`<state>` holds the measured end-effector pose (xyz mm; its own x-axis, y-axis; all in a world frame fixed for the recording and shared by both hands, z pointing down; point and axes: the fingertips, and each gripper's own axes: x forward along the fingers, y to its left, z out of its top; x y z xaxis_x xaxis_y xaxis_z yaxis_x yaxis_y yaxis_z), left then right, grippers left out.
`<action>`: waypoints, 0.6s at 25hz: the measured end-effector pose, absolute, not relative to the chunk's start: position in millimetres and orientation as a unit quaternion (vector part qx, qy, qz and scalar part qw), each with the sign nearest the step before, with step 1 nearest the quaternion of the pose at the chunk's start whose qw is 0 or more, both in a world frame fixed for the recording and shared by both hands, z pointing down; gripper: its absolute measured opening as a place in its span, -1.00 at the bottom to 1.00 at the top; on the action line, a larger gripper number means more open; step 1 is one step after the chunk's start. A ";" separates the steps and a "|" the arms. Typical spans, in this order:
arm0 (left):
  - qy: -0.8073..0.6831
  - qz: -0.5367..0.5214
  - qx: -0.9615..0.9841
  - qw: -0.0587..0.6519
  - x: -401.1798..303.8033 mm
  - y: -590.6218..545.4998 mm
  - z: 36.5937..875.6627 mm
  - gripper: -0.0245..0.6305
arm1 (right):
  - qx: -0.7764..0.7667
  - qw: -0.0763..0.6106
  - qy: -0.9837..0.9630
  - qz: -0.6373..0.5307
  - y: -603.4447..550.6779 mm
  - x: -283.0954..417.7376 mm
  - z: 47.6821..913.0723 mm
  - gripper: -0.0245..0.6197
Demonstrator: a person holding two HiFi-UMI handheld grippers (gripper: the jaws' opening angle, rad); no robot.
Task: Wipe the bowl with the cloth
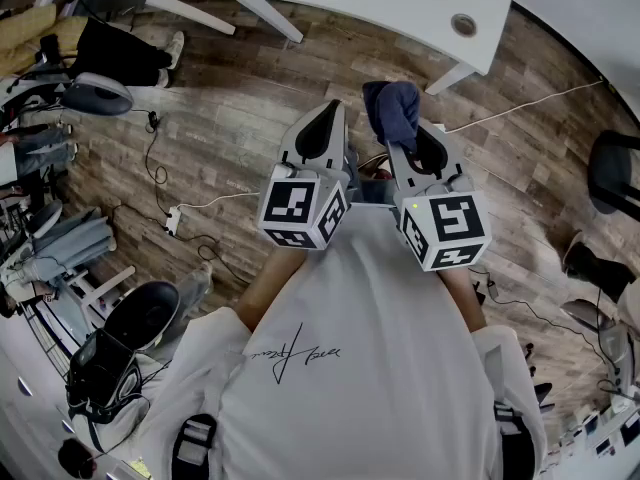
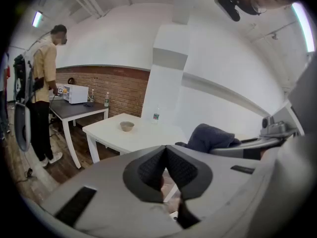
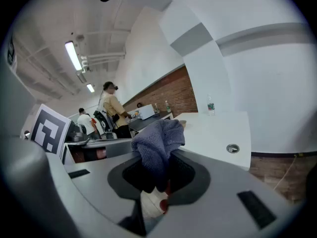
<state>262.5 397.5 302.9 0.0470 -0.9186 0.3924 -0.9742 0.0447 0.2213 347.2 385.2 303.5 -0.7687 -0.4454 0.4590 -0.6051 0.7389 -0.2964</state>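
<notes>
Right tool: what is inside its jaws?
A bunched blue-grey cloth is clamped in the right tool, its top sticking out. The pinched lower end is hidden by the jaws.

- You get bright, even light from ceiling tubes [image 3: 73,56]; shadows are soft.
- Your gripper views bend strongly, with dark round corners.
- Nearest foreground blurs slightly.
</notes>
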 end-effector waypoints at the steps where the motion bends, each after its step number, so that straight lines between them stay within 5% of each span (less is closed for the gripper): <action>1: -0.687 0.065 0.689 0.221 258.3 396.3 304.4 -0.92 | 0.286 0.183 -0.915 0.218 383.0 343.5 304.8 -0.68; 15: -0.692 0.043 0.682 0.232 178.4 373.2 307.8 -0.94 | 0.274 0.185 -0.913 0.238 349.0 289.1 303.7 -0.67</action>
<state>178.4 373.2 307.8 0.0377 -0.9240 0.3805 -0.9642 0.0664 0.2568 289.1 349.0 303.7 -0.7809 -0.4128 0.4689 -0.5893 0.7358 -0.3336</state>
